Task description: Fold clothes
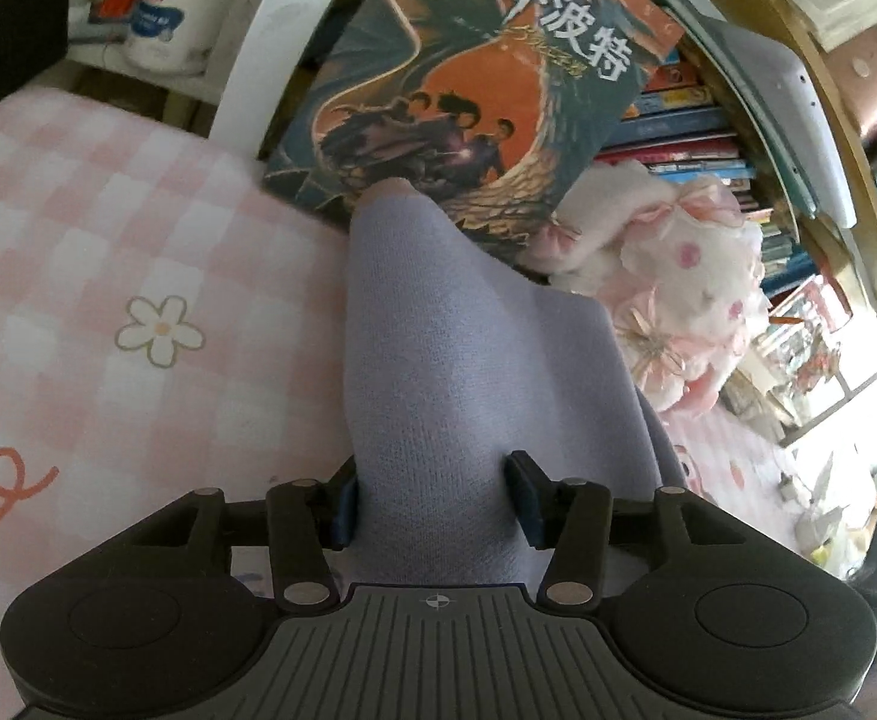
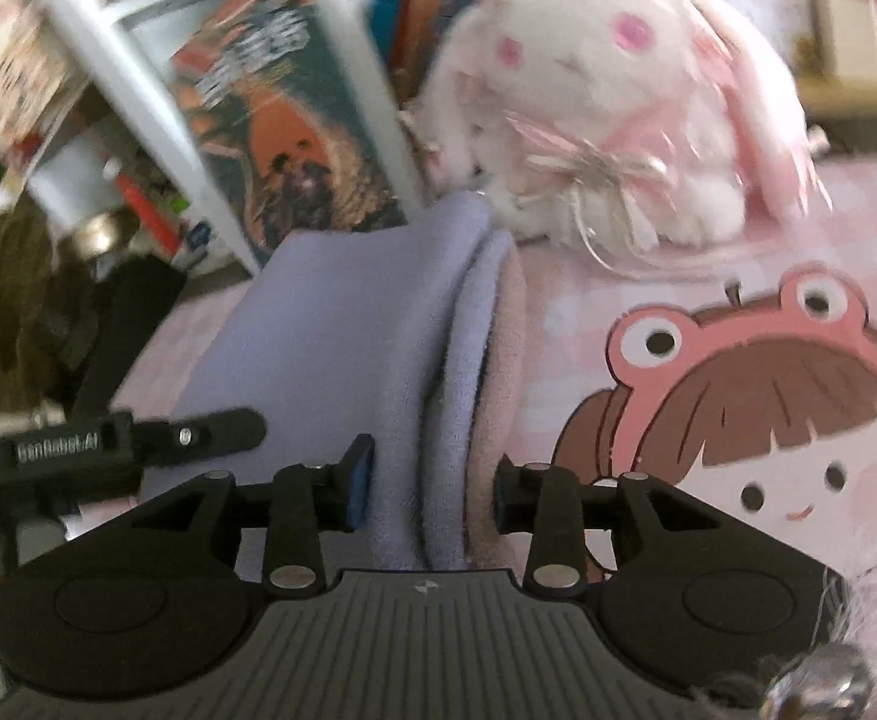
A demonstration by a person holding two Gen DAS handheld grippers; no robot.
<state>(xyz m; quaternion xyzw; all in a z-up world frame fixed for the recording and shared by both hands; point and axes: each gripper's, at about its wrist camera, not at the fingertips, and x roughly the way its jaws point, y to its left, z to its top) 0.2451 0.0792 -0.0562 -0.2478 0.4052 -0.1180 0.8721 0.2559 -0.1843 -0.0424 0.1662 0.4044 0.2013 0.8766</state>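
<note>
The lavender knit garment (image 1: 438, 360) is laid out on the pink checked bedsheet (image 1: 108, 276), folded over on itself into a long thick strip, with its stacked edges seen from the right wrist view (image 2: 378, 360) as a couple of layers side by side. Its far end is pointed at a book with a dragon cover (image 1: 468, 90) that is propped against a white frame (image 1: 270, 42). In the left view the left gripper (image 1: 438, 495) is straddled over the near end of the strip; the cloth is bulged up between the blue pads, but whether it is actually squeezed can't be told, the fabric fills the gap pretty much edge to edge. The right gripper (image 2: 432, 489) is spread, with the folded edge sitting between its pads and a gap visible on the right side, so nothing is pinched there. The left gripper's black body (image 2: 108, 450) is seen beside the cloth in the right view. A fluffy white and pink plush toy (image 2: 606, 108) is parked just past the garment's far end, beside the book. A cartoon girl in a frog hat (image 2: 768, 420) is printed on the sheet, right of the strip. Stacked books (image 1: 684, 126) are shelved behind the plush.
</note>
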